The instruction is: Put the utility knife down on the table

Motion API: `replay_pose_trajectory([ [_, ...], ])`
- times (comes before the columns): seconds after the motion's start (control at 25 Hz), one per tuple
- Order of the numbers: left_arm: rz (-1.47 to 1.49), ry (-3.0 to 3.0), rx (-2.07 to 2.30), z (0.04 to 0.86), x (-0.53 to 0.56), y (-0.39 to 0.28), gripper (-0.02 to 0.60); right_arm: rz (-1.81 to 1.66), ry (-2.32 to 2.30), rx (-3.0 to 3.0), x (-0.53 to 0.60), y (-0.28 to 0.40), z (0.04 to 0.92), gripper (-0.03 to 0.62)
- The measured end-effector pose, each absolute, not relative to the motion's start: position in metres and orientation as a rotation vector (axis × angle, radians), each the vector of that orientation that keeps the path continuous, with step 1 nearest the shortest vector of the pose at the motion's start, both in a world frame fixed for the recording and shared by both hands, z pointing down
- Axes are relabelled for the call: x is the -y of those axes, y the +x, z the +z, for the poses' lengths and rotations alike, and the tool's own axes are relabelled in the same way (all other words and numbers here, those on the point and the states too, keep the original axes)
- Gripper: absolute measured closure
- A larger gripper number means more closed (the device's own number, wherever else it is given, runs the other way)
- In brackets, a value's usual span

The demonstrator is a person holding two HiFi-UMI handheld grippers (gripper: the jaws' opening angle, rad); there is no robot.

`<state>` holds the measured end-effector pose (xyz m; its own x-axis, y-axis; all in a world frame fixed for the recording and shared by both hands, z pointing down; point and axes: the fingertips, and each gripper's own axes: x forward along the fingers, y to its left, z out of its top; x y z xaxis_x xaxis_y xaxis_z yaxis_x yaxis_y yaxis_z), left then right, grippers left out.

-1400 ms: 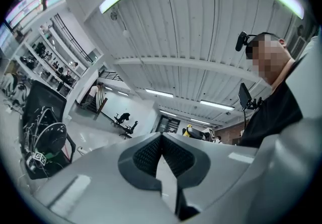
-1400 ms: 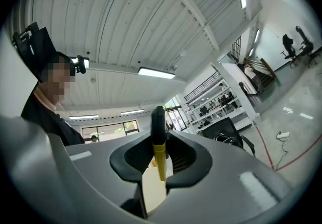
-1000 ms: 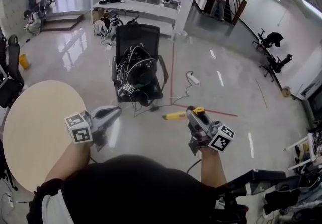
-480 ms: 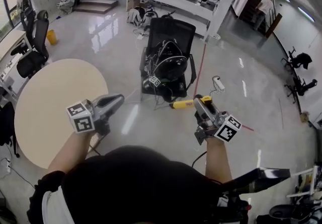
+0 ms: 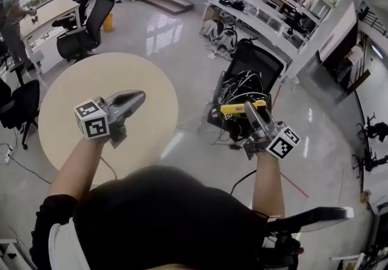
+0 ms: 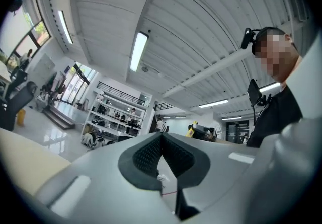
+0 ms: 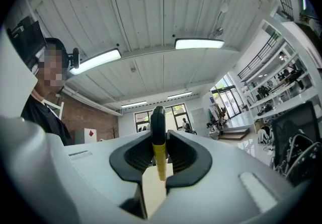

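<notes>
Right gripper (image 7: 159, 160) is clamped on the utility knife (image 7: 158, 135). The yellow-and-black body stands edge-on between the pads and sticks out past the tips. In the head view the knife sits crosswise at the jaw tips, yellow end pointing left. It's held in the air over the glossy floor (image 5: 182, 50), off the right edge of the table (image 5: 66, 117), not above the top and not touching it.

Left gripper (image 5: 139, 95) has its jaws together with nothing between them. It hangs above the right part of the table, near the right edge and clear of the surface. Both grippers point away from the person, roughly level, marker cubes toward the body.

The table is round with a light beige top.

Just beyond the knife there's a black office chair (image 5: 264, 65) loaded with a tangle of cables (image 5: 239, 87). Behind that stands a white shelving rack (image 5: 260, 5) with gear on its shelves.

Far left there's a second black chair (image 5: 91, 20) next to a desk (image 5: 48, 14), with a person (image 5: 11, 8) standing at it. A yellow bin (image 5: 108, 22) sits on the floor past that chair.
</notes>
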<state>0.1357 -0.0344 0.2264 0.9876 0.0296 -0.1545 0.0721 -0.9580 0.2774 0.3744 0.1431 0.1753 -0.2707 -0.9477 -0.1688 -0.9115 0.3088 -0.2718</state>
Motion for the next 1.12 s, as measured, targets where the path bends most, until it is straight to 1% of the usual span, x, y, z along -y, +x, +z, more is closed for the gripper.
replay_pose_trajectory([
  [0.2,-0.23,2.891,0.099,0.197,0.097,0.062,0.581,-0.143,-1.617,-2.397,-0.061,0.329,0.138,0.508],
  [0.48,-0.221,2.891,0.322,0.195,0.171,0.012,0.581,-0.169,-1.515,-2.563,0.058,0.306,0.133,0.508],
  [0.64,-0.184,2.873,0.429,0.203,0.226,0.004,0.581,-0.199,-1.449,-2.63,0.139,0.307,0.141,0.508],
  [0.84,-0.088,2.861,0.543,0.233,0.31,0.02,0.581,-0.225,-1.355,-2.694,0.253,0.325,0.177,0.508],
  [1.0,-0.039,2.792,0.643,0.269,0.39,0.03,0.581,-0.262,-1.275,-2.722,0.354,0.335,0.217,0.508],
  [1.12,0.05,2.751,0.679,0.314,0.439,0.052,0.581,-0.284,-1.222,-2.754,0.423,0.344,0.251,0.508],
])
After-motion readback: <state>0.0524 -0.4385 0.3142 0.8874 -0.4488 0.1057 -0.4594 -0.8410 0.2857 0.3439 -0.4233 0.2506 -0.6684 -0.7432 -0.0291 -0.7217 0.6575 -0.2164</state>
